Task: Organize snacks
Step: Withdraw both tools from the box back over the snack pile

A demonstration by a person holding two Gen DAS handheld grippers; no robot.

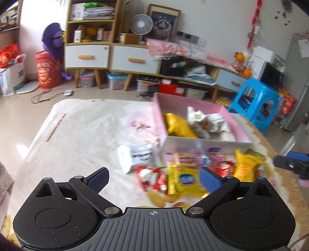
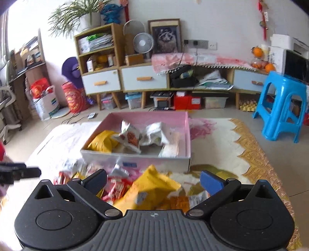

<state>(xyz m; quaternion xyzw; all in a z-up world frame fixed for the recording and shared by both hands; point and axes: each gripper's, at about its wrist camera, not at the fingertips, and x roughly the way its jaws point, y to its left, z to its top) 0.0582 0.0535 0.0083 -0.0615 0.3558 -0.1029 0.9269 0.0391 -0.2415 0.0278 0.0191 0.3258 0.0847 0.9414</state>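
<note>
Fingers (image 2: 210, 182) spread, yellow packet (image 2: 152, 185) between

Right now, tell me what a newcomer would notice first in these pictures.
The open pink cardboard box sits mid-table, already holding a yellow snack bag and white packets. In front of it lies a bright heap of loose red and yellow snack packs on the cream floral tablecloth. Behind, on the floor at right, stands a vivid blue plastic stool.

Living-room bkgd: blue stool (image 2: 282, 108) at right, desk fan (image 2: 143, 42) atop drawer cabinet (image 2: 123, 79), framed picture (image 2: 166, 36) beside it, potted plant (image 2: 85, 15) on shelf unit, oranges (image 2: 258, 52) nr. printer (image 2: 287, 43).
</note>
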